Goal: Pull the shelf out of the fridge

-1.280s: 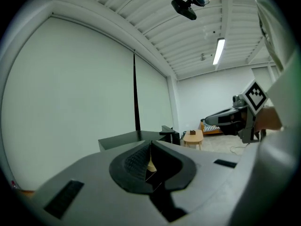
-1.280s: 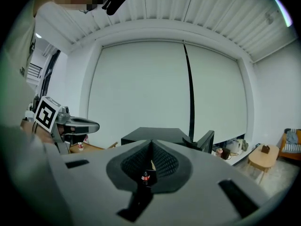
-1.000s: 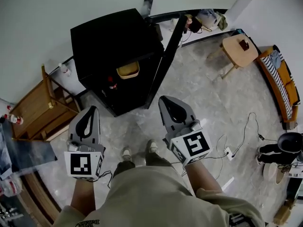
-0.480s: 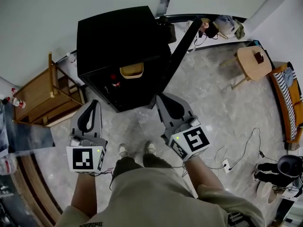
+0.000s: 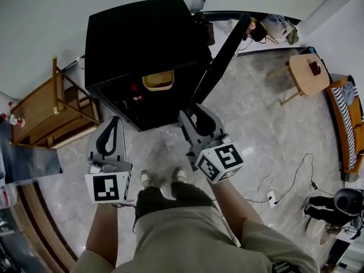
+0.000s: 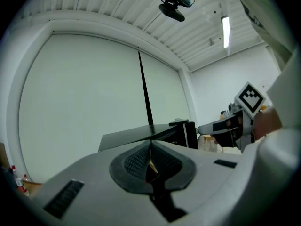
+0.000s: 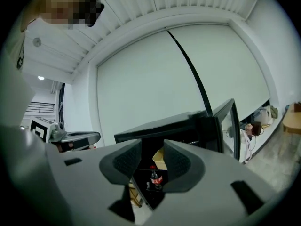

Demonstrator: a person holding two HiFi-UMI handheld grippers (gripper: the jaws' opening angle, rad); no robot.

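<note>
The black fridge [image 5: 142, 50] stands with its door [image 5: 223, 53] swung open to the right. Inside, a yellow bowl [image 5: 158, 81] rests on a glass shelf [image 7: 149, 169], and a red-capped bottle [image 7: 154, 179] stands below it. My left gripper [image 5: 112, 125] is shut and empty, a short way in front of the fridge's left corner. My right gripper [image 5: 191, 116] hangs before the opening near the door's foot. Its jaws have just been opening and stand open with nothing between them. Along the right gripper [image 7: 153, 160] the bowl and bottle show through the gap. The left gripper [image 6: 150, 147] points at the fridge top [image 6: 136, 136].
A wooden rack [image 5: 51, 118] stands left of the fridge. A round wooden stool [image 5: 304, 73] and an orange couch [image 5: 348, 118] are at the right. Cables and a power strip [image 5: 273, 182] lie on the marble floor. The person's shoes [image 5: 162, 178] are just behind the grippers.
Both grippers have sunk and moved closer to the fridge front. The right gripper has rolled and its jaws have parted. The left jaws stay together.
</note>
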